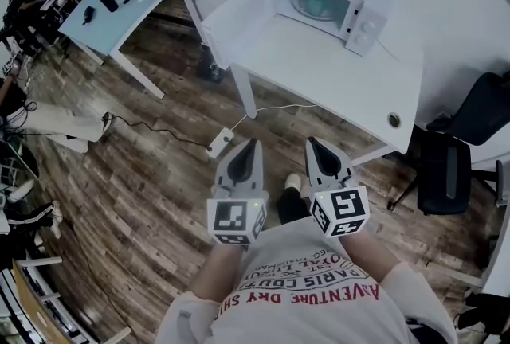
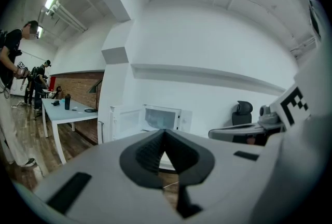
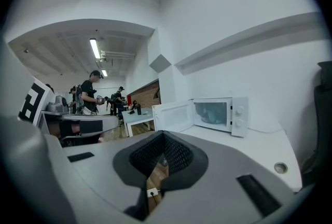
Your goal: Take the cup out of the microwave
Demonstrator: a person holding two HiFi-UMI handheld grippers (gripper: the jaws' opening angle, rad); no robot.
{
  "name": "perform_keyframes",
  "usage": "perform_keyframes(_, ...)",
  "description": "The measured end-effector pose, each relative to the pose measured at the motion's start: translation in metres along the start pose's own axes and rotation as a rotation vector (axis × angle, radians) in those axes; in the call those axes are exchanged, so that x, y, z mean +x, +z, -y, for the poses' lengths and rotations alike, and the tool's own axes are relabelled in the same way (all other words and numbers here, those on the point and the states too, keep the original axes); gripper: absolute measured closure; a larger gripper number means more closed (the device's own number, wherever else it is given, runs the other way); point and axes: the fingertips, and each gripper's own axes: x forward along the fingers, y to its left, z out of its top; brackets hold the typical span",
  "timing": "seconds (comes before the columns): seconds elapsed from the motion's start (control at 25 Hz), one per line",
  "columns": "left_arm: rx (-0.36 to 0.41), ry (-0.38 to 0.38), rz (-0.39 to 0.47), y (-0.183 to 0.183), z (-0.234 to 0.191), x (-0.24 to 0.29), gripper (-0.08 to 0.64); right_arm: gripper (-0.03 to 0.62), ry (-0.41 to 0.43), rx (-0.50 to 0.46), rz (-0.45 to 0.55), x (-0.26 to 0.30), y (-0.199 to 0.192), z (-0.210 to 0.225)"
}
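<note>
A white microwave (image 1: pixel 355 16) stands on a white table (image 1: pixel 335 76), its door (image 3: pixel 174 116) swung open to the left. Inside it a pale teal cup (image 1: pixel 312 6) shows dimly; the right gripper view also has this cup (image 3: pixel 210 112) in the cavity. My left gripper (image 1: pixel 253 142) and right gripper (image 1: pixel 312 142) hover side by side over the wooden floor, well short of the table. Both point toward the microwave (image 2: pixel 162 116). The left gripper (image 2: pixel 165 133) and the right gripper (image 3: pixel 165 134) are both shut with nothing between their jaws.
A black office chair (image 1: pixel 446 167) stands at the table's right end, near a cable hole (image 1: pixel 394 119). A power strip (image 1: pixel 219 143) and cable lie on the floor ahead of me. A second table (image 1: pixel 119 4) with small items and several people (image 3: pixel 93 91) are off to the left.
</note>
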Motion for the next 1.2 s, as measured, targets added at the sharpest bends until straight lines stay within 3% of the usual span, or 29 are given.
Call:
perform_keyframes(0.56, -0.017, -0.096, -0.039, 0.029, 0.003, 0.204, 0.554, 0.581, -0.065, 0.014, -0.003, 0.122, 0.045, 0.142)
perform_keyframes(1.2, 0.004, -0.29, -0.097, 0.039, 0.009, 0.36, 0.552, 0.581, -0.293, 0.067, -0.04, 0.192, 0.054, 0.253)
